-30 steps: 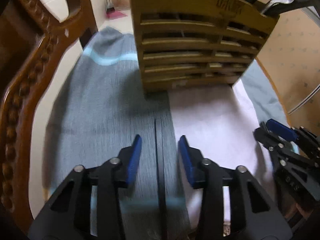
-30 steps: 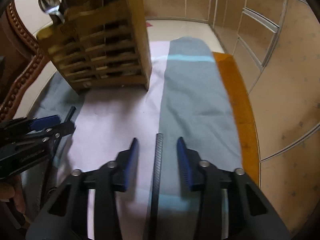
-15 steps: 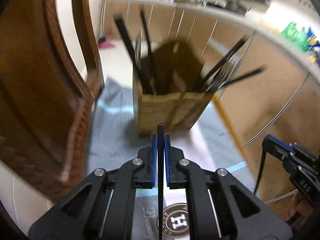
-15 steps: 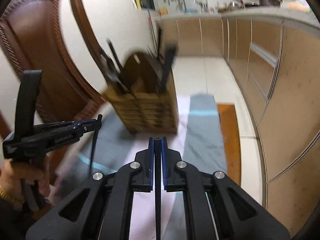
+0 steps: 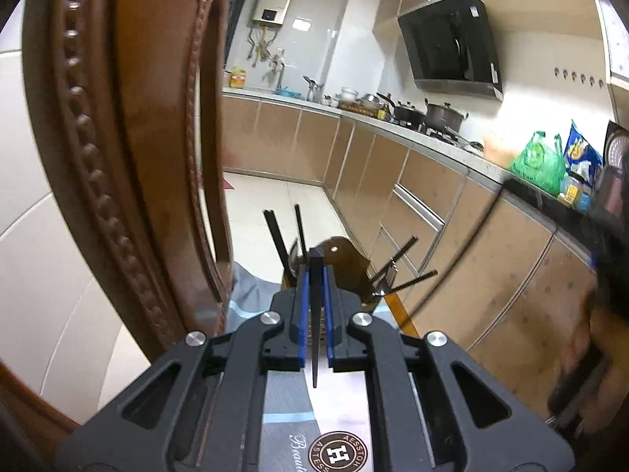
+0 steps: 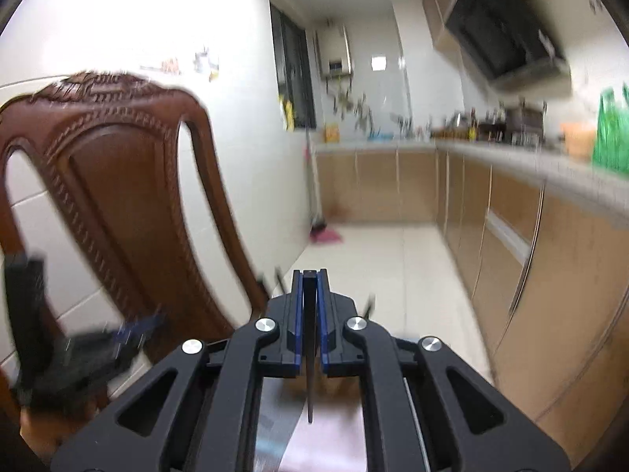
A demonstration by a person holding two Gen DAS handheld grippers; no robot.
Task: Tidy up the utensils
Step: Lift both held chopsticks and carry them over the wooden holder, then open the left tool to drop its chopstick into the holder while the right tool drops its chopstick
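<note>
My left gripper (image 5: 315, 271) is shut on a thin black chopstick (image 5: 315, 314) that runs back between its blue pads. Past its tips stands the wooden utensil holder (image 5: 346, 263), with black chopsticks and a fork sticking out of it. My right gripper (image 6: 309, 279) is shut on another black chopstick (image 6: 309, 338), held high above the cloth. The holder is almost hidden behind the right gripper. The left gripper shows as a blur at the left of the right wrist view (image 6: 78, 350). The right gripper and hand blur at the right edge of the left wrist view (image 5: 589, 334).
A carved brown wooden chair back (image 5: 129, 149) rises close on the left; it also shows in the right wrist view (image 6: 118, 196). A grey and white cloth (image 5: 283, 409) lies below. Kitchen cabinets (image 5: 432, 204) and a cluttered counter (image 5: 393, 112) run along the right.
Both grippers closed on the chopsticks lying on the cloth, then lifted and tilted up. The holder now sits lower and farther in both views.
</note>
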